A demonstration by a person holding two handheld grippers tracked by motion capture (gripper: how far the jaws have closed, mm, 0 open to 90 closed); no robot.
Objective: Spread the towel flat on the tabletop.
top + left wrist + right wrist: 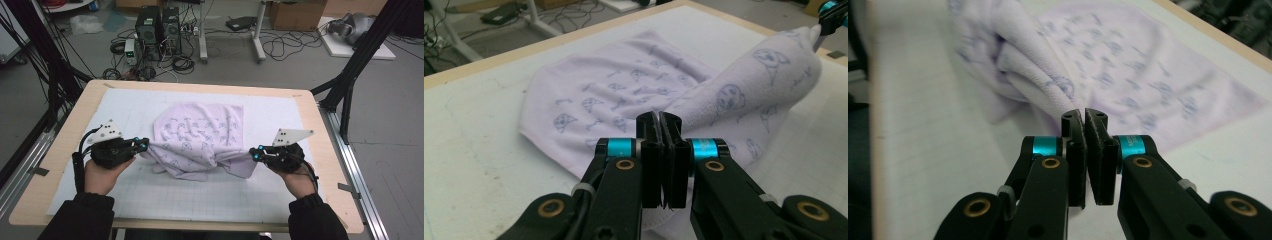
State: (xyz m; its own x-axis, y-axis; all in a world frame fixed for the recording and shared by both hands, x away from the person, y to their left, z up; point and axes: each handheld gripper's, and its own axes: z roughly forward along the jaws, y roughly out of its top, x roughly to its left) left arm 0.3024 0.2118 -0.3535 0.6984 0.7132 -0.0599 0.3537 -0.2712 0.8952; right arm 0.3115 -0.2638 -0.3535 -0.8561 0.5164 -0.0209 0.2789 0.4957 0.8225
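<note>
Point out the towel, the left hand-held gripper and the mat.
towel (200, 131), high view, flat printed middle.
left hand-held gripper (145, 145), high view, jaw tips on the towel's corner.
mat (125, 105), high view, bare far-left part.

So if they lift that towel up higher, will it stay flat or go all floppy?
Probably floppy: the towel already sags and bunches between the left gripper and the right gripper, which pinch its near corners. It looks light, since thin pinches hold it. Its far part rests on the table and would likely drag along.
</note>
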